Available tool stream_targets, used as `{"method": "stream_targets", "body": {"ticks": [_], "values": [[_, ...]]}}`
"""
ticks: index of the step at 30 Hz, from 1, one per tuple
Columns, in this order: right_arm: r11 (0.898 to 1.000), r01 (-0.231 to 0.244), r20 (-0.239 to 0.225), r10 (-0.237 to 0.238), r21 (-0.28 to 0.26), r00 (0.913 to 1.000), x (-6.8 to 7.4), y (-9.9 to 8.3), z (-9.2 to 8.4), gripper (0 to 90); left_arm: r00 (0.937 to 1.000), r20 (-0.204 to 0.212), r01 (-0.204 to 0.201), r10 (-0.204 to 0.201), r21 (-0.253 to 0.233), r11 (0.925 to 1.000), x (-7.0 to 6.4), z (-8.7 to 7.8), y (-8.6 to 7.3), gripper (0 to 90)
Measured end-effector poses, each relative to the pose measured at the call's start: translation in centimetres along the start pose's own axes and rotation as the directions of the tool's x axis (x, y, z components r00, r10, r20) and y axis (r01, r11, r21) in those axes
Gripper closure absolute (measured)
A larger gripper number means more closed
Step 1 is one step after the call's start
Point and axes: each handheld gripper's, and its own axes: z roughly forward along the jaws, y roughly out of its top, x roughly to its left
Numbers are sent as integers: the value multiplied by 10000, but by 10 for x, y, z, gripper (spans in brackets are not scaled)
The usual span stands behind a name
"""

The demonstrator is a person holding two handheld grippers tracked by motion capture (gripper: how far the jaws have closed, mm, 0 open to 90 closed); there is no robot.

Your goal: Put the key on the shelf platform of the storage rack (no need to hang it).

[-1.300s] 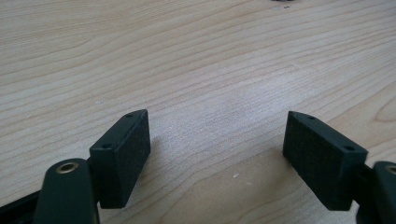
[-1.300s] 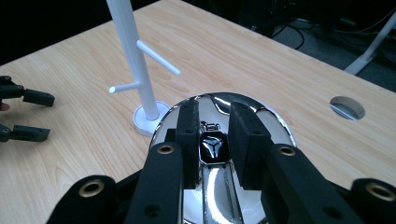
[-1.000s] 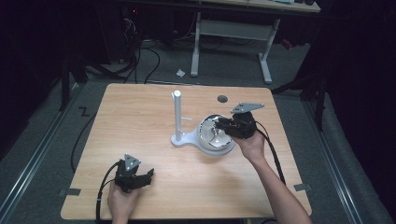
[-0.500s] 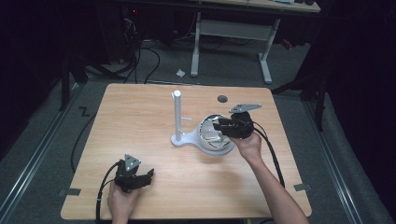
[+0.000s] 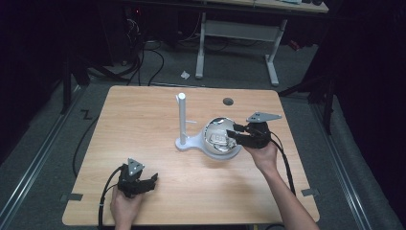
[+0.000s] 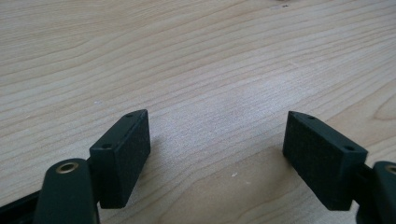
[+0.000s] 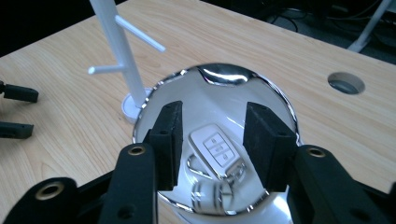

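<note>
Right hand-held gripper (image 7: 212, 140) jaws just opening, nothing pinched, over key fob (image 7: 215, 148) in bowl (image 7: 275, 100), frame centre. Fob light, rigid, slick: pinch its long edges. Left hand-held gripper (image 6: 217, 154) wide, empty.

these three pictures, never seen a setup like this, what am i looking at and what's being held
A person sits at a wooden table with a hand-held two-jaw gripper in each hand. One picture looks down from above; the other two come from cameras riding on the grippers. The left gripper rests near the table's front edge, jaws open over bare wood. The right gripper has just been opening above a shiny metal bowl with a white car key lying inside; nothing is gripped. A white stand with pegs is beside the bowl.
</note>
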Motion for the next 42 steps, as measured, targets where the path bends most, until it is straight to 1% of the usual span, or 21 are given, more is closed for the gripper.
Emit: {"method": "stream_targets", "body": {"ticks": [2, 5, 8, 12, 13, 16, 18, 20, 21, 27, 30, 36, 42], "values": [[9998, -178, 116, 177, 79, 9998, -5, -4, -3, 567, 10000, -2, -2, 2, 2, 10000, 0, 0, 0, 237], [9996, -272, 276, 272, 7, 9992, -9, -7, -9, 561, 10000, 0, -4, 4, 3, 10000, 0, 0, 0, 237], [9988, -377, 366, 389, -314, 9986, -10, -11, -17, 561, 10000, -2, -2, 2, 2, 10000, 0, 0, 0, 237], [9987, -476, 474, 484, -189, 9977, -14, -17, -22, 561, 10000, -2, -5, 5, 3, 10000, 0, 0, 0, 237], [9982, -531, 517, 545, -278, 9972, -15, -19, -24, 561, 10000, -1, -4, 4, 3, 10000, 0, 0, 0, 237], [9966, -747, 493, 763, -345, 9959, -18, -25, -28, 561, 10000, -3, -5, 5, 4, 10000, 0, 0, 0, 237], [9964, -799, 569, 813, -267, 9951, -21, -28, -30, 561, 10000, -2, -4, 4, 2, 10000, 0, 0, 0, 237], [9955, -848, 603, 872, -422, 9944, -23, -30, -34, 561, 10000, -2, -2, 2, 0, 10000, 0, 0, 0, 237], [9946, -938, 591, 964, -449, 9936, -23, -31, -36, 561, 10000, -2, -3, 3, 2, 10000, 0, 0, 0, 237], [9921, -1118, 700, 1156, -560, 9908, -29, -40, -46, 561, 10000, -2, -4, 4, 1, 10000, 0, 0, 0, 237], [9904, -1214, 711, 1261, -665, 9895, -30, -44, -50, 561, 10000, -2, -1, 1, 1, 10000, 0, 0, 0, 237], [9877, -1403, 787, 1455, -685, 9862, -33, -53, -57, 558, 10000, -2, -2, 2, -2, 10000, 0, 0, 0, 237], [9856, -1467, 783, 1534, -844, 9851, -33, -60, -64, 558, 10000, -3, -3, 3, 0, 10000, 0, 0, 0, 237]]}}
